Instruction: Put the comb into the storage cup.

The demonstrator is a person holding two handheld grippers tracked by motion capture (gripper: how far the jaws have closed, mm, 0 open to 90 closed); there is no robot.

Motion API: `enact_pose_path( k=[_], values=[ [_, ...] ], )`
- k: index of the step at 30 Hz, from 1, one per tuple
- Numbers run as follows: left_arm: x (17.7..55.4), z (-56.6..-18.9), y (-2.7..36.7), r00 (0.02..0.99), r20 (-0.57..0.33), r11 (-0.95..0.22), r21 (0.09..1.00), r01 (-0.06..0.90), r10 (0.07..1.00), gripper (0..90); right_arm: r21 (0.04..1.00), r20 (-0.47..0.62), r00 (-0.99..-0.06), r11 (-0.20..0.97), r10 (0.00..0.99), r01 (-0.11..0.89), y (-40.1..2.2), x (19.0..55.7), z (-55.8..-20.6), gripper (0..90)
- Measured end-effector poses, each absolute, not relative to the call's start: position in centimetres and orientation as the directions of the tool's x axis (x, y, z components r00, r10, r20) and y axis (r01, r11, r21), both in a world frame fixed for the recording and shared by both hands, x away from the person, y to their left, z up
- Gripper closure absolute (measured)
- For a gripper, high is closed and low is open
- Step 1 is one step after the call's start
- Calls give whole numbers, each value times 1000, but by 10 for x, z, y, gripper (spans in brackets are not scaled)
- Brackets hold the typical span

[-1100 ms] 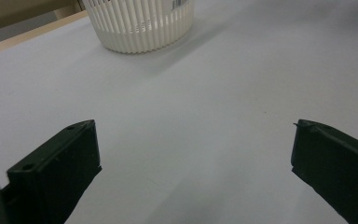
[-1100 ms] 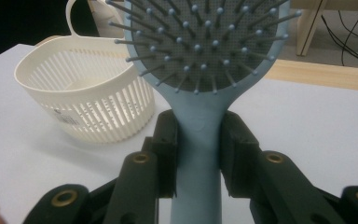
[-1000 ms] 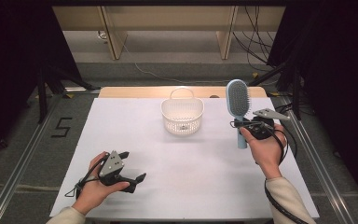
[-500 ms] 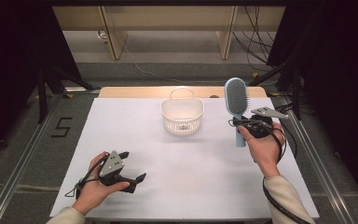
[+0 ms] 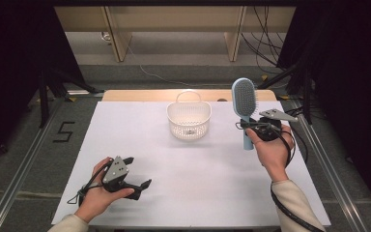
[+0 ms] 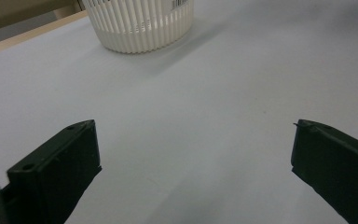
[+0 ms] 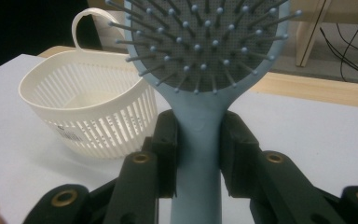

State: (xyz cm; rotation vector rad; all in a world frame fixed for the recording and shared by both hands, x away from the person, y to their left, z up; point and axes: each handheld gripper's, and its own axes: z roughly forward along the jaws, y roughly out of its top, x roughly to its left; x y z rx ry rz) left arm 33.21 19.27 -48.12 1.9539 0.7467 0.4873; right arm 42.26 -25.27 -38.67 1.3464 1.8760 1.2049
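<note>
A light blue hairbrush (image 5: 244,101) stands upright above the table's right side, bristles facing me. My right gripper (image 5: 249,127) is shut on the hairbrush's handle (image 7: 199,154), its two black jaws pressing the neck just below the head. A white slatted basket (image 5: 189,120) with a loop handle sits at the table's back middle, left of the brush; its wall (image 7: 91,123) is close behind the jaws. My left gripper (image 5: 137,171) rests low at the front left, open, nothing between its jaws (image 6: 193,154), and points toward the basket (image 6: 140,23).
A white sheet (image 5: 198,179) covers the table, with a wooden strip (image 5: 140,95) at its far edge. Metal rails run along both sides, and cables (image 5: 270,48) lie on the floor behind. A wooden frame (image 5: 118,38) stands farther back.
The hairbrush and right gripper have edged slightly left, toward the basket. The left gripper has not moved.
</note>
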Motion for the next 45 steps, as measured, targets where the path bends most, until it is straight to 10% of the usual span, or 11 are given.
enact_pose_path(
  k=[45],
  values=[
    [332, -481, 193, 733, 29, -359, 884, 298, 679, 5, 902, 78, -367, 91, 927, 422, -245, 431, -382, 707]
  ],
)
